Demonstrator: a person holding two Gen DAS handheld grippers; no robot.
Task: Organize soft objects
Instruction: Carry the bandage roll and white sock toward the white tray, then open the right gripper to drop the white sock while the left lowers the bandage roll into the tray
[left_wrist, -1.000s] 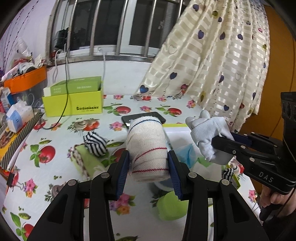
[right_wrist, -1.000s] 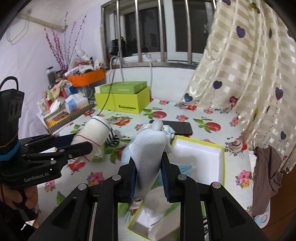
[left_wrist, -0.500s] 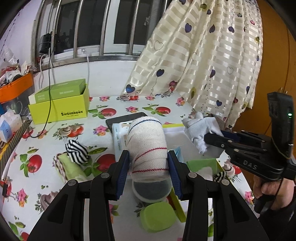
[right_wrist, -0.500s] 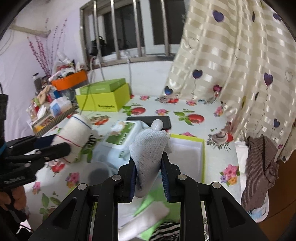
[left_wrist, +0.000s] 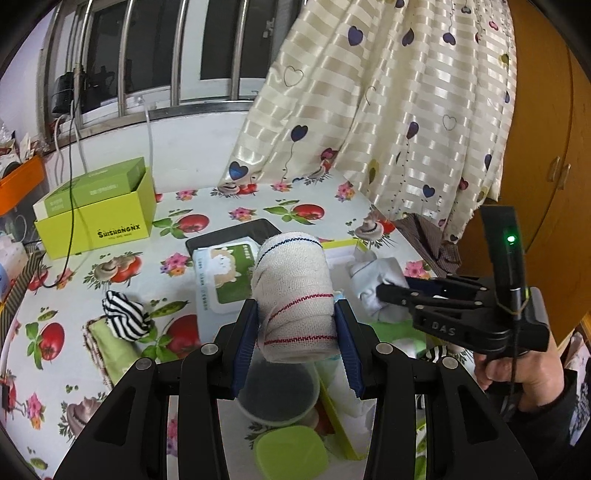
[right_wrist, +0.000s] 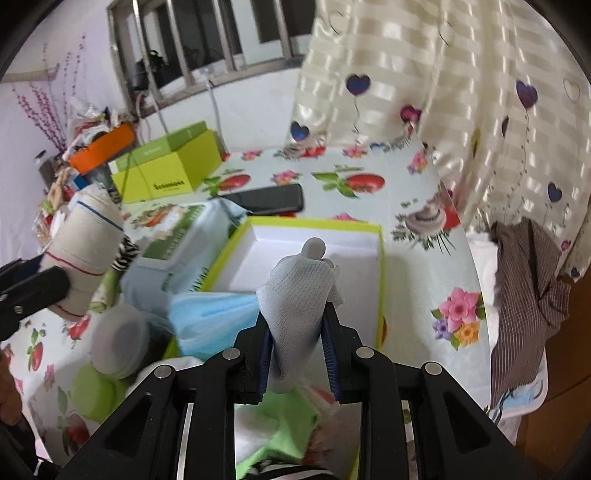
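My left gripper is shut on a rolled cream bandage with red and blue stripes, held above the table; it also shows in the right wrist view. My right gripper is shut on a folded pale grey sock, held over the green-rimmed white box. The sock shows in the left wrist view. A blue cloth lies in the box's near-left corner. A striped black-and-white sock and a green cloth lie on the table at left.
A wet-wipes pack and a black phone lie beside the box. A clear cup and green lid sit below the bandage. A lime box stands at the back left. A curtain hangs right.
Both grippers have moved right and forward over the table; the right gripper now holds the sock lower, directly over the white box. Both grips are unchanged.
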